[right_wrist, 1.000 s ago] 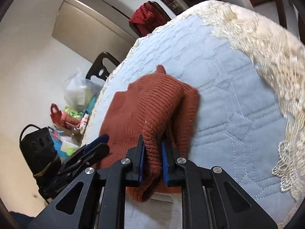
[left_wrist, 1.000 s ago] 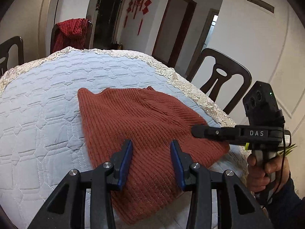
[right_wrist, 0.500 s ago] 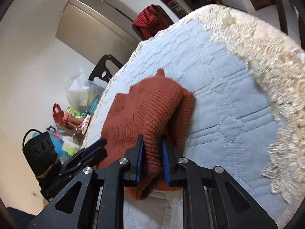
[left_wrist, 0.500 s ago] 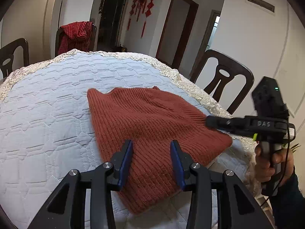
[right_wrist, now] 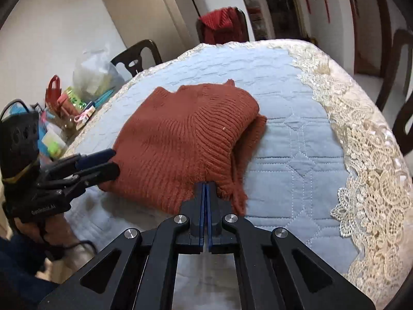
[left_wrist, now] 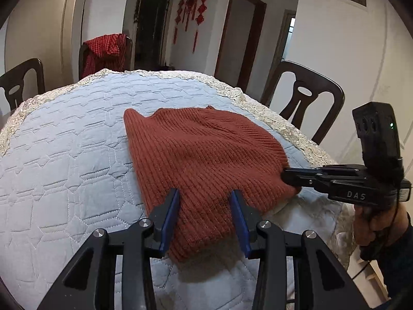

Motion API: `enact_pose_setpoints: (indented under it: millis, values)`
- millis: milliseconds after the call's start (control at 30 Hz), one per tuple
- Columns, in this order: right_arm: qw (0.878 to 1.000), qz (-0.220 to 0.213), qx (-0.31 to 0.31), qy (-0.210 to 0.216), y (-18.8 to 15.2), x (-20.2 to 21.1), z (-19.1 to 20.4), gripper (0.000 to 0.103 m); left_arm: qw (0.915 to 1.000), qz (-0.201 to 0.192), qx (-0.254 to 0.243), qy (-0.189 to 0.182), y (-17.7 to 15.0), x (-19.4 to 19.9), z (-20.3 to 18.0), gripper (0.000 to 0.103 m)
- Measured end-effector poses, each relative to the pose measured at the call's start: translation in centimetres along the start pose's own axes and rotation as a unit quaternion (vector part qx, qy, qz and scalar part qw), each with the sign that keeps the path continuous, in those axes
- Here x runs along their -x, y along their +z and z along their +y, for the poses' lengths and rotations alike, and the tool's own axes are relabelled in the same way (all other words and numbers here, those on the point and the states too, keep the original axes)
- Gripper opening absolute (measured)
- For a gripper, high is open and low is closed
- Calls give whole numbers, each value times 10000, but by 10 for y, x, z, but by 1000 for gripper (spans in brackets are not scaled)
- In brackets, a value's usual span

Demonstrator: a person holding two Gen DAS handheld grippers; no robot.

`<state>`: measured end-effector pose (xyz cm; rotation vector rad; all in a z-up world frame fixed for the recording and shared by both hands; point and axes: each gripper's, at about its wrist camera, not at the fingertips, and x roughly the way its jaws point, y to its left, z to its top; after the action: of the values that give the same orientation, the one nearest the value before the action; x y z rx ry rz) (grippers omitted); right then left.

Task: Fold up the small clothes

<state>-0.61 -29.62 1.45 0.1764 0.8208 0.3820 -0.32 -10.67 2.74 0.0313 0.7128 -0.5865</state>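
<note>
A rust-red knit sweater (left_wrist: 206, 155) lies folded on the quilted blue-grey table cover (left_wrist: 64, 168). My left gripper (left_wrist: 205, 204) is open just above the sweater's near edge, one blue pad on each side, neither pressing on it. The right wrist view shows that gripper (right_wrist: 111, 161) at the sweater's (right_wrist: 185, 134) left corner. My right gripper (right_wrist: 205, 187) is shut, its pads meeting with nothing between them and its tips against the ribbed hem. From the left wrist view its tip (left_wrist: 285, 175) sits at the sweater's right edge.
Lace trim (right_wrist: 361, 180) borders the table cover. Dark wooden chairs (left_wrist: 304, 98) stand around the table, one draped with a red checked garment (left_wrist: 105, 51). Bags and clutter (right_wrist: 77, 90) sit beyond the table's left side. A person's hand (left_wrist: 374, 222) holds the right gripper.
The right gripper let go of the sweater fold it was pinching, rolled upright and shut empty at the hem. The fold now lies flat. The left gripper drew back slightly, still open.
</note>
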Motion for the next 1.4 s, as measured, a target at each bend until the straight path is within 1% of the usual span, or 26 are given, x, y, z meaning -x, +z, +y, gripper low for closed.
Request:
enact_pose_setpoints:
  millis: [100,167,200,233,300,367,467,500,533,567,600,700,733,767,833,867,933,1033,1067,1100,1133,1233,1300,1400]
  values:
    - [10000,23,10,-69,4,2,2,0,10000,30,44,-31,3,2,2,43]
    - [10000,-24,13,-39,10,11,6,0,9999,34,44,-84,9,7,4,43]
    - [9999,-108,3,-7,14,15,7,2,9999,-14,59,-106,13,10,5,43]
    - [9996,-267,-12,27,19,22,8,2,9999,-98,73,-105,19,12,7,43]
    - [9989,-458,-72,91,29,22,8,3,9997,-209,98,-10,29,9,9,43]
    - [9988,-450,-191,53,37,12,7,3,9996,-195,216,10,35,0,14,43]
    - [9991,-278,-331,-9,41,-14,-2,3,9994,88,293,181,29,-23,18,43]
    - [9990,-172,-400,-66,39,-23,-8,1,9994,51,253,235,25,-24,16,43]
    - [9981,-256,-557,54,37,-27,-17,0,9994,-36,140,304,21,-22,12,43]
    - [9970,-291,-689,177,36,-25,-22,0,9994,-47,66,339,19,-20,9,43]
    - [9966,-296,-738,208,35,-24,-23,0,9994,-59,66,341,19,-19,8,43]
    - [9977,-250,-621,88,39,-21,-16,0,9996,-4,220,200,26,-15,14,43]
    - [9975,-269,-642,109,43,-18,-15,0,9995,-21,264,152,31,-15,16,43]
    - [9973,-336,-643,136,46,-16,-14,3,9995,-69,284,152,38,-15,18,43]
    - [9972,-464,-577,114,57,-14,-11,3,9991,-138,254,310,51,-19,21,43]
    - [9973,-453,-568,69,62,-17,-11,3,9990,-143,266,332,57,-23,23,43]
    - [9976,-369,-590,-66,70,-28,-14,3,9988,-30,329,366,63,-38,29,43]
    - [9971,-119,-693,-290,69,-51,-25,3,9971,439,382,496,55,-66,37,44]
    - [9967,-138,-768,-234,67,-52,-29,4,9971,423,430,473,51,-69,40,45]
    - [9960,-171,-875,-104,66,-51,-34,4,9973,382,496,393,51,-66,42,45]
    - [9955,-179,-931,-87,65,-49,-36,4,9972,362,563,345,51,-63,45,45]
    - [9954,-178,-927,-177,65,-41,-36,4,9969,327,606,374,50,-55,46,45]
    - [9963,-265,-791,-189,64,-28,-26,4,9977,220,542,342,47,-41,42,44]
    - [9982,-405,-451,30,56,-7,-5,4,9985,79,479,245,41,-18,35,44]
